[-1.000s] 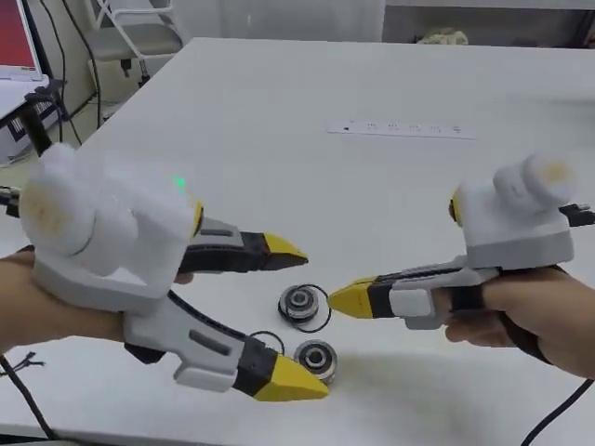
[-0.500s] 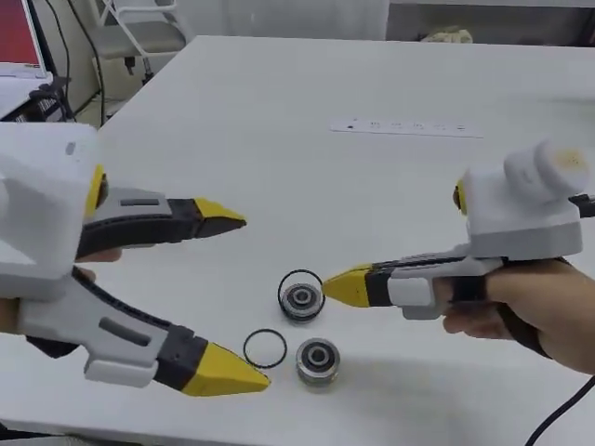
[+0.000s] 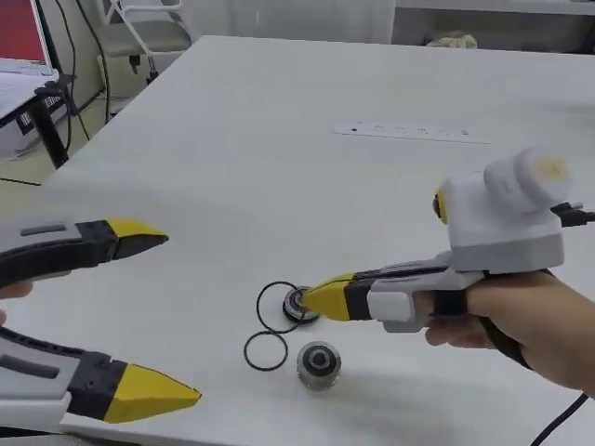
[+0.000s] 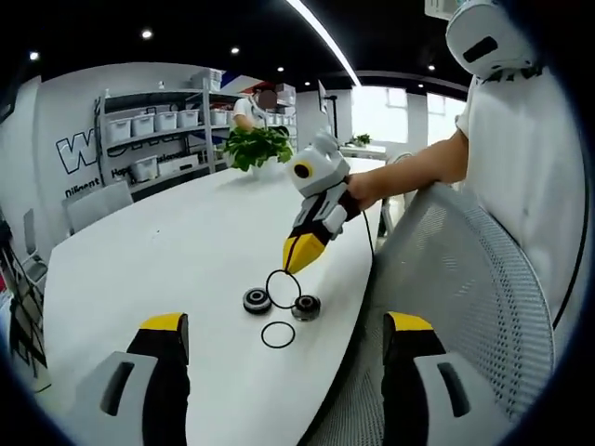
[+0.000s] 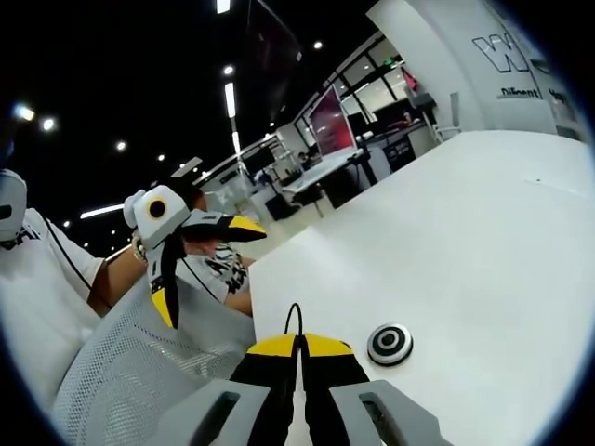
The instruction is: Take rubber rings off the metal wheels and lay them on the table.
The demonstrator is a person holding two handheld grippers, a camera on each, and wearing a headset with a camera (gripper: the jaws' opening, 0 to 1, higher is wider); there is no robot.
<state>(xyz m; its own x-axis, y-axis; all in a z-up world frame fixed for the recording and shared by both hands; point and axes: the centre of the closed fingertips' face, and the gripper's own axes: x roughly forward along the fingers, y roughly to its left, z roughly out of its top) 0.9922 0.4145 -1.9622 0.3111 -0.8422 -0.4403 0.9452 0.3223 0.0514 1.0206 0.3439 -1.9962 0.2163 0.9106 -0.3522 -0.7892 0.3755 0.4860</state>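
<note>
A white table (image 3: 279, 139) spreads under both grippers, with shelving (image 4: 139, 125) of storage bins and a leafy plant (image 4: 256, 146) beyond it in the left gripper view. The wall there carries a large "W" (image 4: 72, 149); the smaller words under it are too small to read. The right gripper (image 3: 307, 298) has its yellow-tipped jaws pressed together on the held rubber ring (image 3: 260, 308), whose thin black arc rises from between the tips in the right gripper view. That ring reaches from the tips toward 9 o'clock, and the far wheel (image 3: 292, 307) sits right at the tips. The near wheel (image 3: 318, 360) lies at 5 o'clock of the far one, apart from it. The loose rubber ring (image 3: 245, 350) lies flat on the table at 9 o'clock of the near wheel, just beside it. The left gripper (image 3: 183, 318), jaws spread wide and gripping nothing, hovers at 8 o'clock of the wheels. The table's edge runs near at 6 o'clock; toward 12 o'clock bare tabletop stretches to a white power strip (image 3: 409, 132)
</note>
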